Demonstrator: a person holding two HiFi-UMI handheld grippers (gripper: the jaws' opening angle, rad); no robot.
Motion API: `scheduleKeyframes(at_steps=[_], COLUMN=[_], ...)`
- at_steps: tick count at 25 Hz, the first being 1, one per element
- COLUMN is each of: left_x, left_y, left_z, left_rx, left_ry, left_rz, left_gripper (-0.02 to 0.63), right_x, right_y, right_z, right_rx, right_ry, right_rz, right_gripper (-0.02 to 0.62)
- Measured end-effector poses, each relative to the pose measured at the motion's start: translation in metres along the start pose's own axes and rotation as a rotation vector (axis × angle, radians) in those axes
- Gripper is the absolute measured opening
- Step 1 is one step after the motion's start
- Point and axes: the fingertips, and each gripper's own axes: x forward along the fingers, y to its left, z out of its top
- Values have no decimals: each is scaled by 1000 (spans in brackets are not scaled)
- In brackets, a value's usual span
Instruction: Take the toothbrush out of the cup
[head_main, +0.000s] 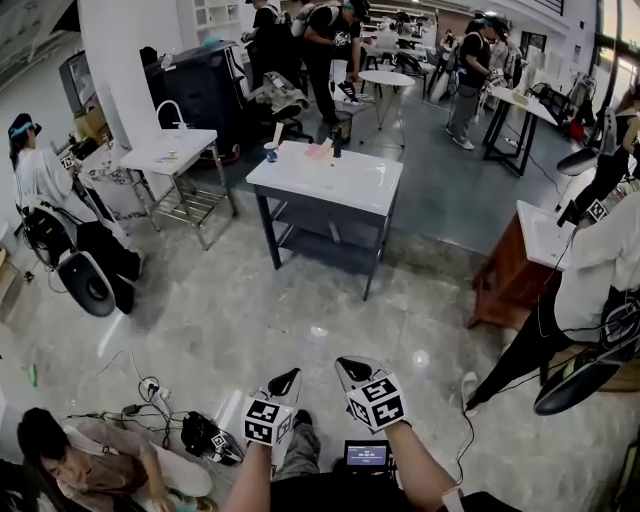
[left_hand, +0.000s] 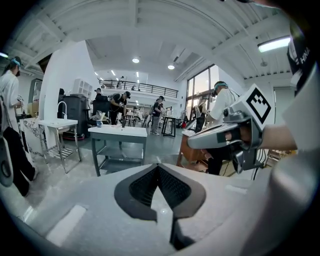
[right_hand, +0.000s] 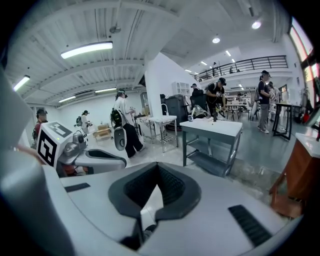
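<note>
Holding two grippers low over the floor, I have my left gripper (head_main: 290, 377) and right gripper (head_main: 350, 365) both closed, tips together, with nothing between either pair of jaws. One white-topped table (head_main: 365, 185) stands well ahead. At its far left corner sits one cup (head_main: 270, 153) with one toothbrush (head_main: 278, 132) upright in it; nearby lie one pink item (head_main: 320, 150) and one dark item (head_main: 337, 148).

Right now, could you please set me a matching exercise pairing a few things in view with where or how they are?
Things:
1. cup
2. pink item
3. left gripper
4. table

Descriptions:
A. shut, with nothing between the jaws
B. white top, dark frame
C. at the table's far left corner in the head view
D. on the tabletop, just right of the cup

Pairs: 1-C; 2-D; 3-A; 4-B
</note>
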Motion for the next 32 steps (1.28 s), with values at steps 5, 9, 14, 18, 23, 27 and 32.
scheduleKeyframes(at_steps=[5,9,14,18,23,27,32], left_x=[39,67,94,109,130,140,161], left_y=[47,88,141,178,208,229,249], left_z=[9,26,49,61,68,69,73], left_rx=[-9,-5,4,4,5,-4,-13], left_ry=[-1,1,13,13,24,32,37], left_rz=[-23,-52,-89,-115,-140,-141,-142], left_gripper=[6,6,6,6,6,6,6], right_x=[51,92,142,178,210,229,253], right_y=[-24,-40,-57,-56,-66,-72,-83], right_z=[20,46,83,105,122,129,139], right_rx=[-6,-5,12,5,6,8,0], right_ry=[17,26,31,34,43,53,60], right_rz=[-24,-45,-78,-89,-102,-107,-96], right_gripper=[9,9,9,9,9,9,9])
